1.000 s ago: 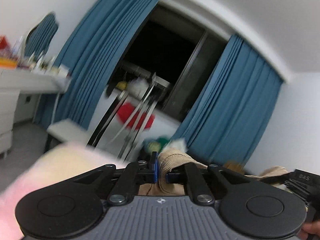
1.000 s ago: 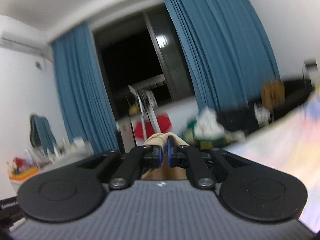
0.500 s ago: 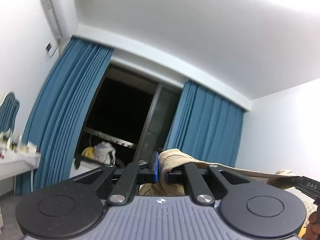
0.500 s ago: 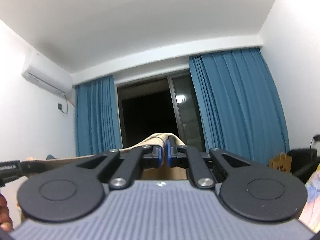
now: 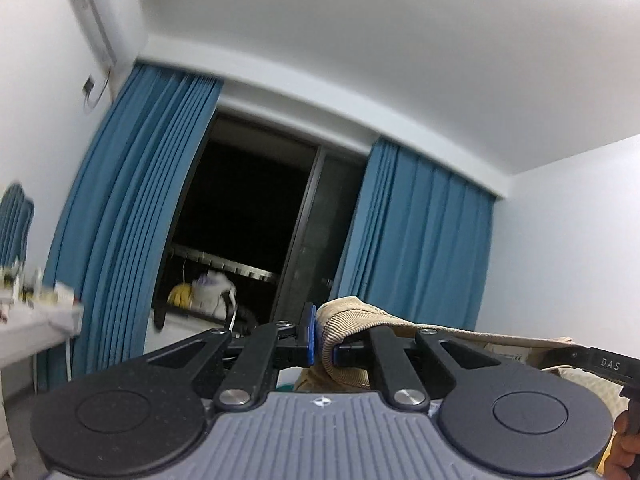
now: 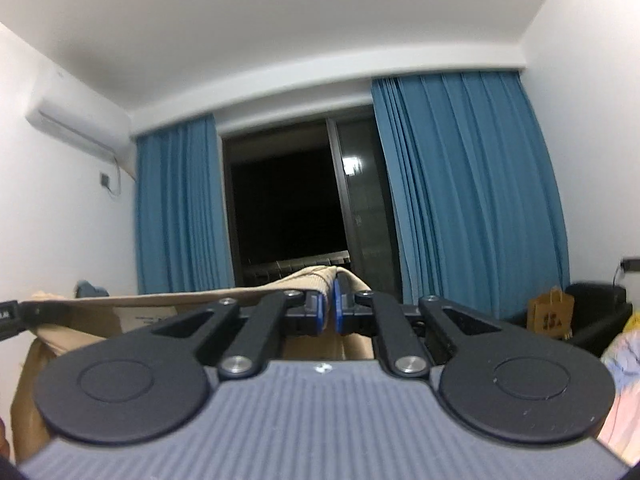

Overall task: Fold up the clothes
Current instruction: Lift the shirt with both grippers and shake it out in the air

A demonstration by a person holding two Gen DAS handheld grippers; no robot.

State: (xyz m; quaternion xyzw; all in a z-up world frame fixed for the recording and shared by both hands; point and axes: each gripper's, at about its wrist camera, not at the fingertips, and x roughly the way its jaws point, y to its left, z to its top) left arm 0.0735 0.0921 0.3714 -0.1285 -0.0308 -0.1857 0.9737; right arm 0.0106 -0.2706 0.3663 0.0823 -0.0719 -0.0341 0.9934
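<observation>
A beige ribbed garment [image 5: 352, 320] is stretched between both grippers and held up in the air. My left gripper [image 5: 322, 338] is shut on one corner of it. My right gripper [image 6: 328, 312] is shut on the other corner [image 6: 316, 276]. The garment's top edge runs taut to the left in the right wrist view [image 6: 160, 298], and its body hangs below. The right gripper's tip shows at the right edge of the left wrist view [image 5: 600, 362]. Both cameras point up toward the window and ceiling.
Blue curtains [image 5: 120, 220] flank a dark window [image 6: 288, 208]. An air conditioner [image 6: 76, 124] hangs on the left wall. A white dresser [image 5: 32, 324] stands at left. A paper bag [image 6: 550, 314] and a dark chair [image 6: 596, 312] stand at right.
Both grippers have lifted and tilted upward with the garment; the views have swung from the bed and clutter to the curtains and ceiling. Both grips are unchanged.
</observation>
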